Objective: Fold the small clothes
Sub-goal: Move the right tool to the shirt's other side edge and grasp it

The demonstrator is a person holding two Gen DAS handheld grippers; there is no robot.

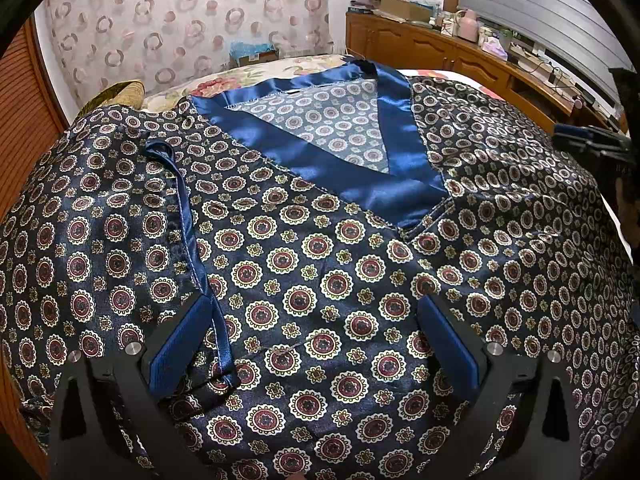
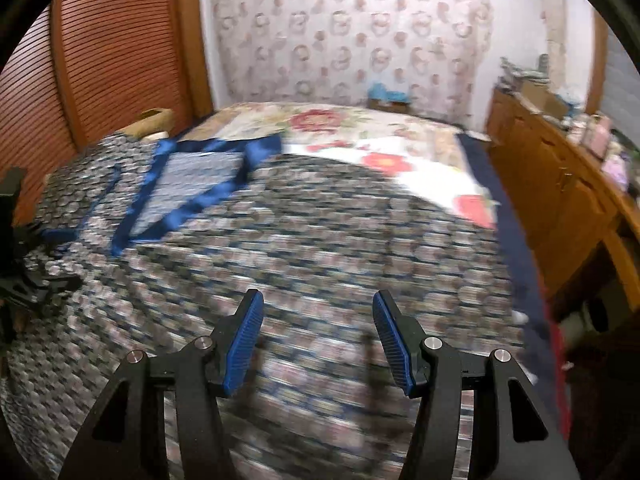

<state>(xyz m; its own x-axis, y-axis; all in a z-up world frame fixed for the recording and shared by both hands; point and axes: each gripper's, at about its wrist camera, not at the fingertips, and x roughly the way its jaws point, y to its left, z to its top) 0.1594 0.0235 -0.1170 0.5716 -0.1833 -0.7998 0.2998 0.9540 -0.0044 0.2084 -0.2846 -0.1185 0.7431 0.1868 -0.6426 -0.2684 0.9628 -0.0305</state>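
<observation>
Garment: a navy satin robe (image 1: 320, 264) with medallion print, spread front-up across the bed (image 2: 360, 128). Its blue collar band (image 1: 404, 160) forms a V that opens toward the far end of the bed, so the robe's long axis runs straight away from you, neck far, hem near.

Your left tongs (image 1: 316, 340) are released, jaws spread wide, directly over the robe's chest panel. Whether the pads touch the cloth cannot be told. A narrow blue belt strap (image 1: 188, 216) runs lengthwise along the robe and passes just beside the left pad (image 1: 180, 344), ending in a loop near it.

Your right tongs (image 2: 318, 340) are also released and hold nothing, hovering over the robe's right-hand half. That view is smeared by motion, so the cloth detail under them is unreadable. In it the collar V sits far off to the left, and the robe's dark edge (image 2: 516, 248) lies to the right near the wooden cabinets (image 2: 560, 184).

Judgement: folding has not visibly begun; the robe lies open and flat. Each side edge is nearer one hand, right side to your right tongs, strap side to your left. The fold likely turns across the long axis line, a side brought in toward the collar V. Mind the loose strap; it could get pinched along with the cloth.
</observation>
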